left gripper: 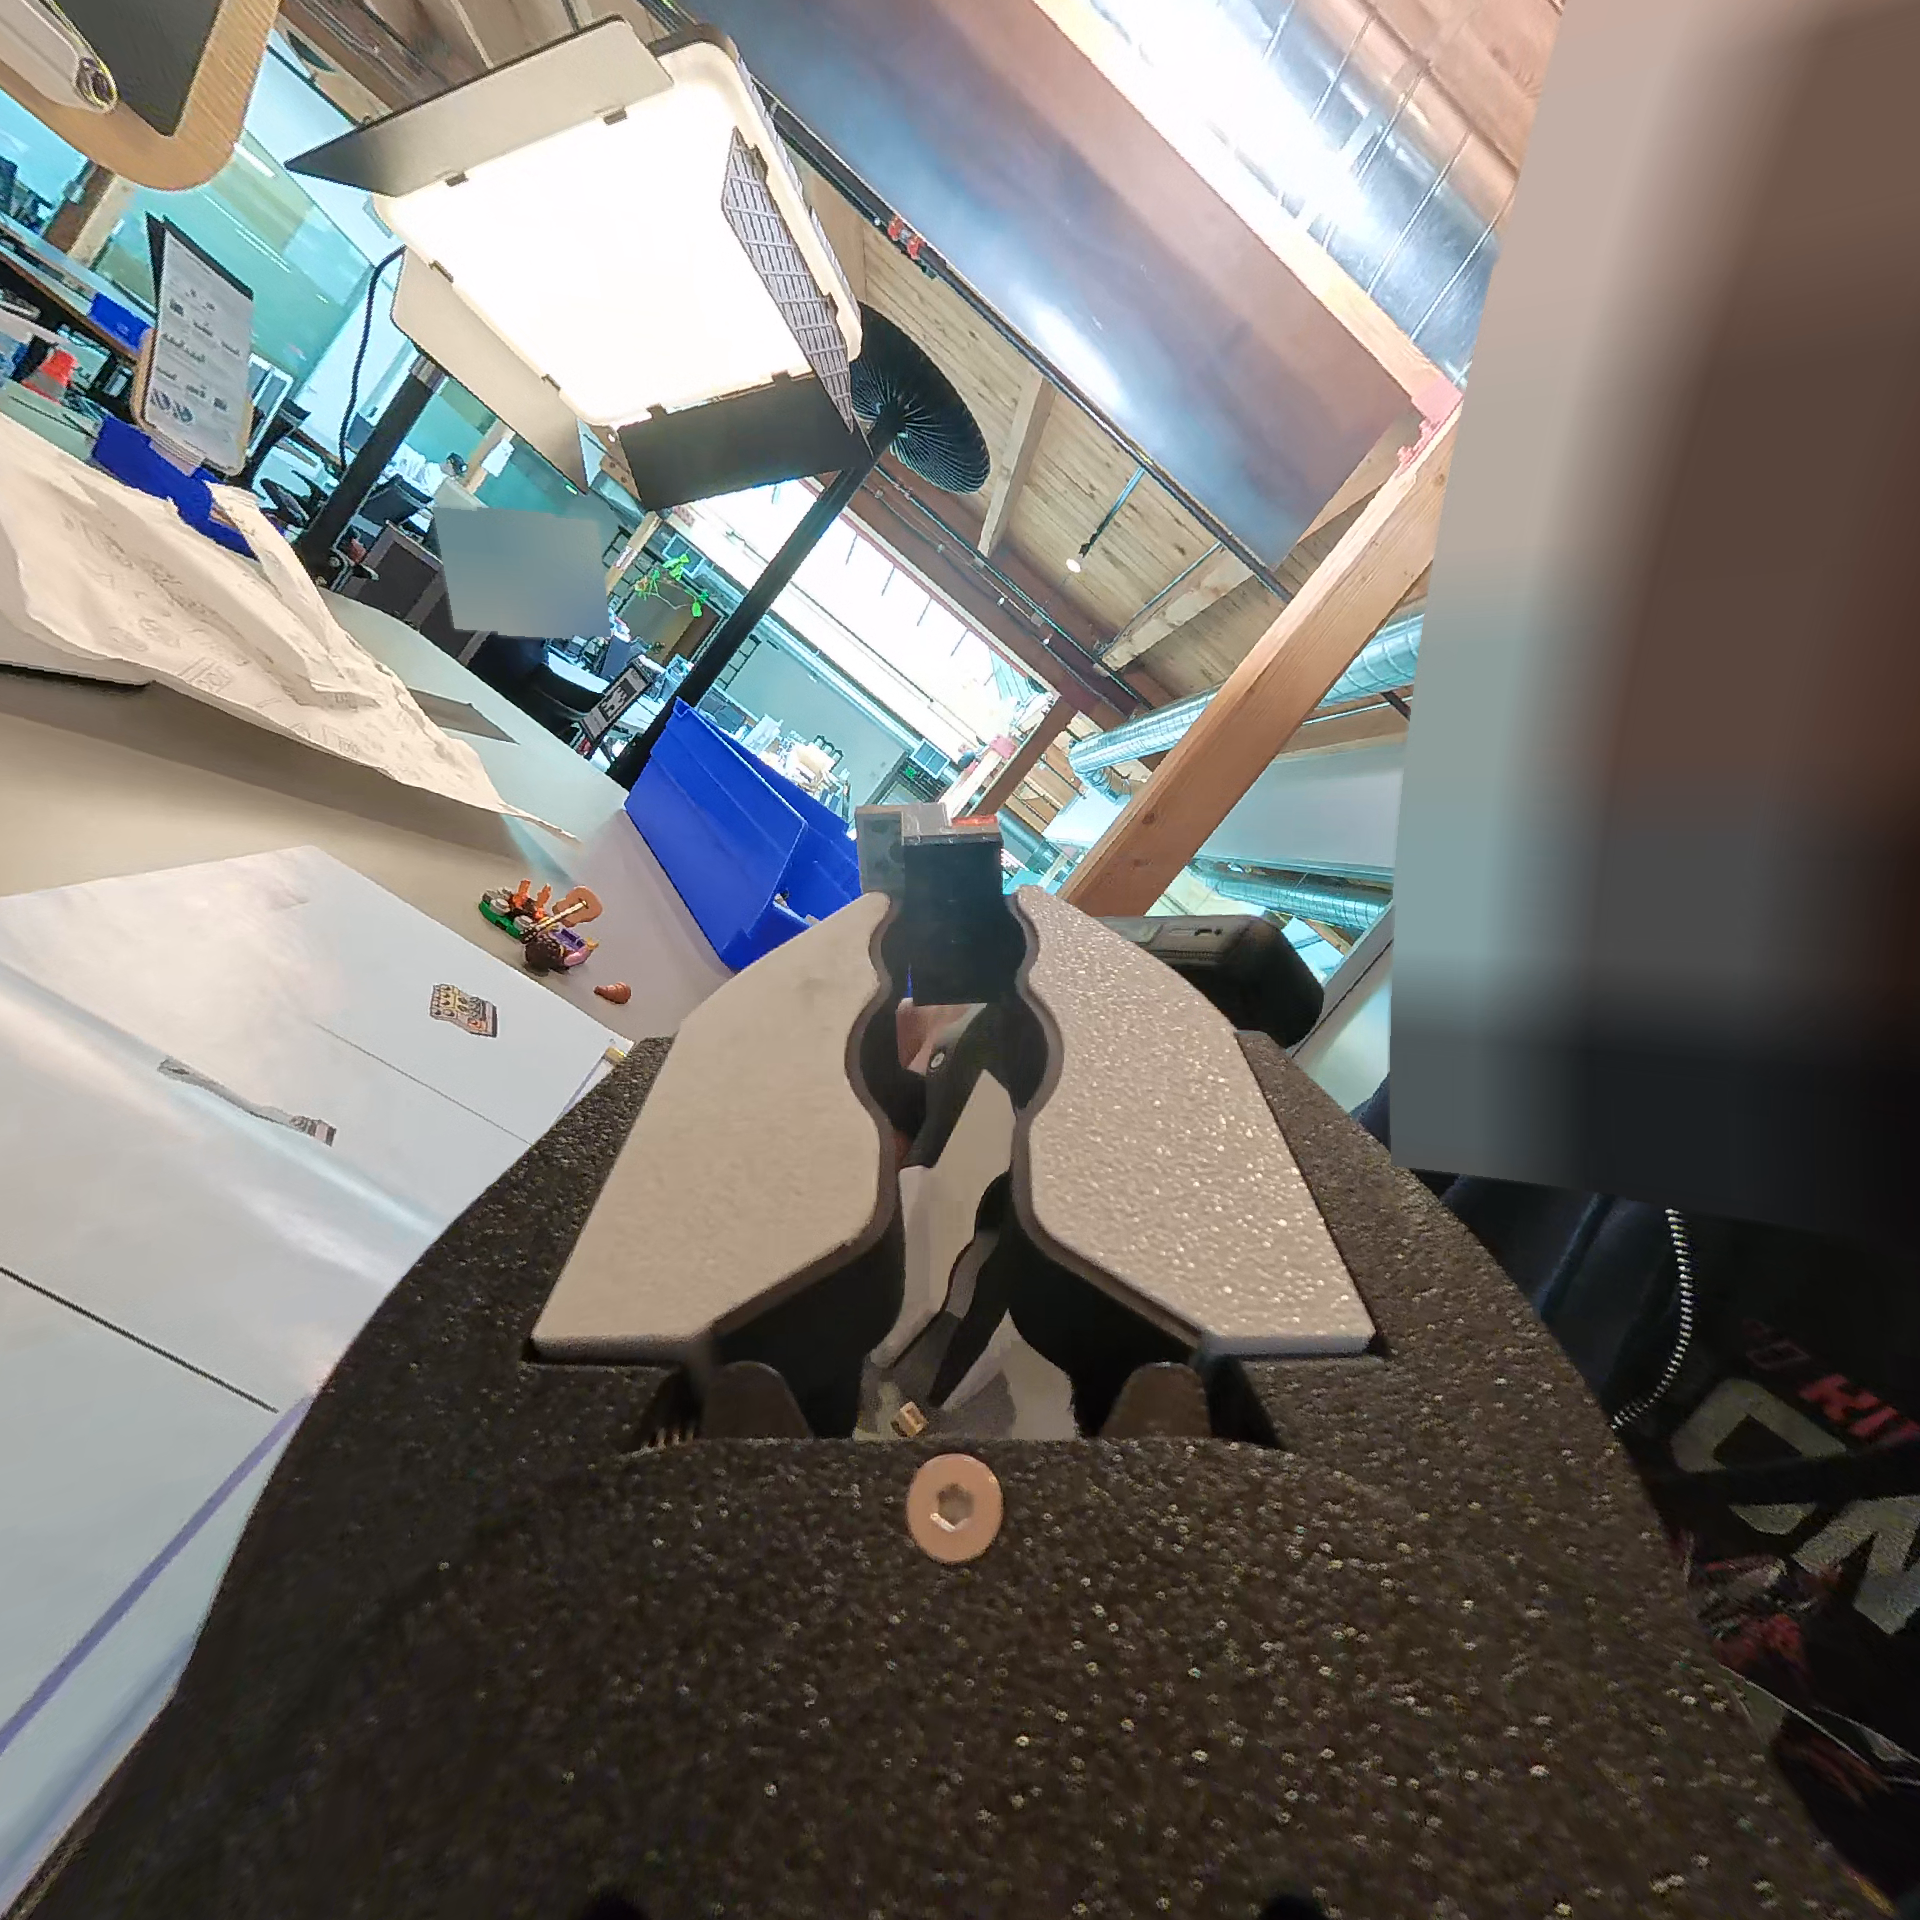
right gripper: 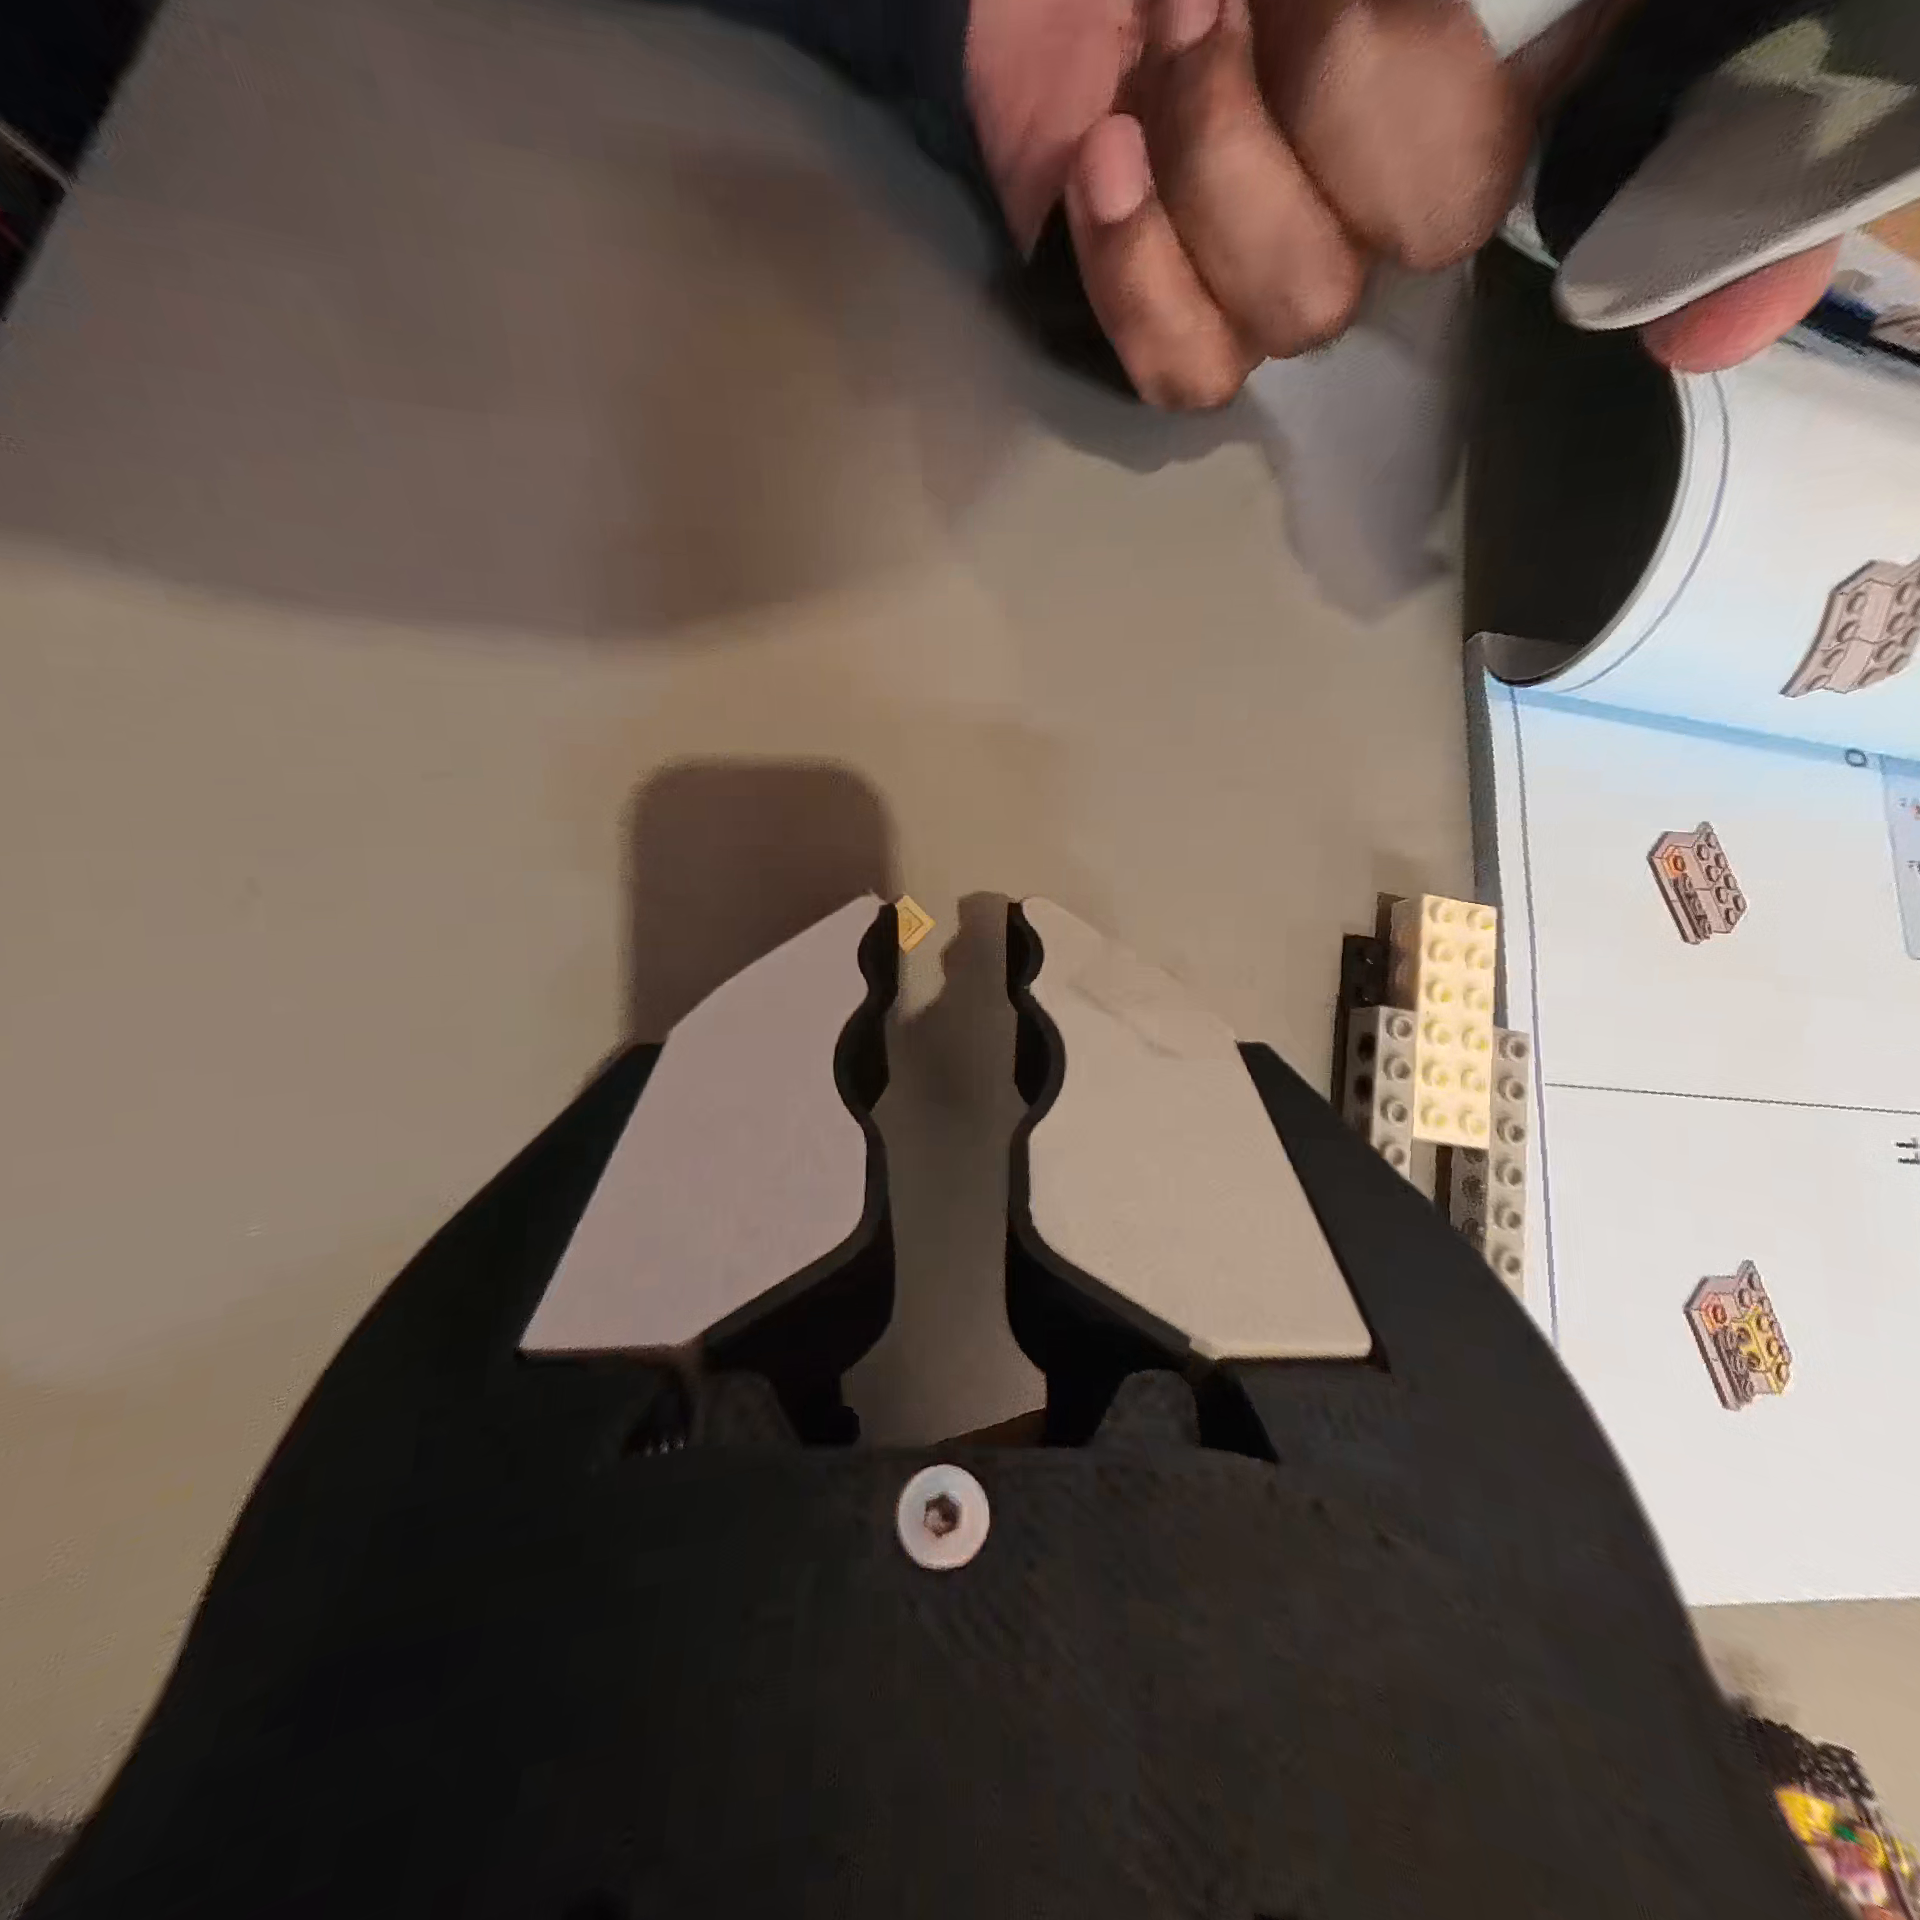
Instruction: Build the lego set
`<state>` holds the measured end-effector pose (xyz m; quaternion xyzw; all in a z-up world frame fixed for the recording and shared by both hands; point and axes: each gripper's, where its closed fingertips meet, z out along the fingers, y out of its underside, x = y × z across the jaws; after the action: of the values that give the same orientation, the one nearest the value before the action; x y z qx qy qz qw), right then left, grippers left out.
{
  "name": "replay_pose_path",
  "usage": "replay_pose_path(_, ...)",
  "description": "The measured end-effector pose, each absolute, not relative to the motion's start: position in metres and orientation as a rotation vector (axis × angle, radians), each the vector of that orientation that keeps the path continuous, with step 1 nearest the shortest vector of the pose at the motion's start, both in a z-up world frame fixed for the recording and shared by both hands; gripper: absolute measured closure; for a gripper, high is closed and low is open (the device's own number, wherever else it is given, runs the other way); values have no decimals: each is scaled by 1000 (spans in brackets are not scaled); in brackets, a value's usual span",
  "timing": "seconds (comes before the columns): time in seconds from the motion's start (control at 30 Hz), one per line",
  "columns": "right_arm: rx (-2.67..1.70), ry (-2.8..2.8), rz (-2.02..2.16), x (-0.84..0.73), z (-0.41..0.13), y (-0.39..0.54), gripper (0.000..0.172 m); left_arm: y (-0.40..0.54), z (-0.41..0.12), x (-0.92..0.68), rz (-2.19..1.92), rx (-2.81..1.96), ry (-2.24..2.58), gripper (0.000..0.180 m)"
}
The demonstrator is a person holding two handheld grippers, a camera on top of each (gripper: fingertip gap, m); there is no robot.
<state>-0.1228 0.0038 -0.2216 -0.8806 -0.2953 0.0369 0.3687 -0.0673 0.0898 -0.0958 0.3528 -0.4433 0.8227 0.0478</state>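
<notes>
**Up off the surface: left gripper has a small brick build, right gripper is over a tiny tan tile**

Between the fingertips of the left gripper (left gripper: 951,914) sits a small black brick assembly (left gripper: 951,914), and both pads are squeezed against its sides, so it's a proper pinch, not just resting there. It's lifted well clear of the surface (left gripper: 135,790), I'd guess so the build can be worked on in the air. Its long axis runs along the fingers, pointing away from the gripper and up. The far end carries a grey piece (left gripper: 896,836) sticking out to the left and a thin red bit (left gripper: 975,823) on top.

The right gripper (right gripper: 953,925) points down at the surface with its jaws parted and nothing squeezed between them. A tiny tan tile (right gripper: 913,923) lies flat right at the tip of the left finger (right gripper: 769,1122), turned corner-on like a diamond. I can't tell if the pad is touching it; the right finger is clearly apart from it.

Further out in the right wrist view: a cluster of cream, grey and black studded bricks (right gripper: 1444,1039) just to the right of the gripper, butted against an open instruction booklet (right gripper: 1683,1122). A hand (right gripper: 1226,197) is at the far edge.

In the left wrist view, a little colourful brick model (left gripper: 540,920) sits far left, with a blue bin (left gripper: 727,852) beyond it, crumpled paper (left gripper: 208,613) further back, and a lamp panel (left gripper: 613,270) overhead.
</notes>
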Motion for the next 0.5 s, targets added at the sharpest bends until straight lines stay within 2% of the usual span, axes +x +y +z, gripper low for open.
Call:
replay_pose_path(0.17,-2275,-748,148,-124,-228,2,154,89,-96,-67,2503,1076,-1352,164)
replay_pose_path(0.33,-2269,-769,141,-125,-231,4,172,89,-96,-67,2501,1076,-1355,164)
replay_pose_path(0.5,-2195,-730,4,-113,-220,18,172,89,-97,-67,2505,1080,-1383,164)
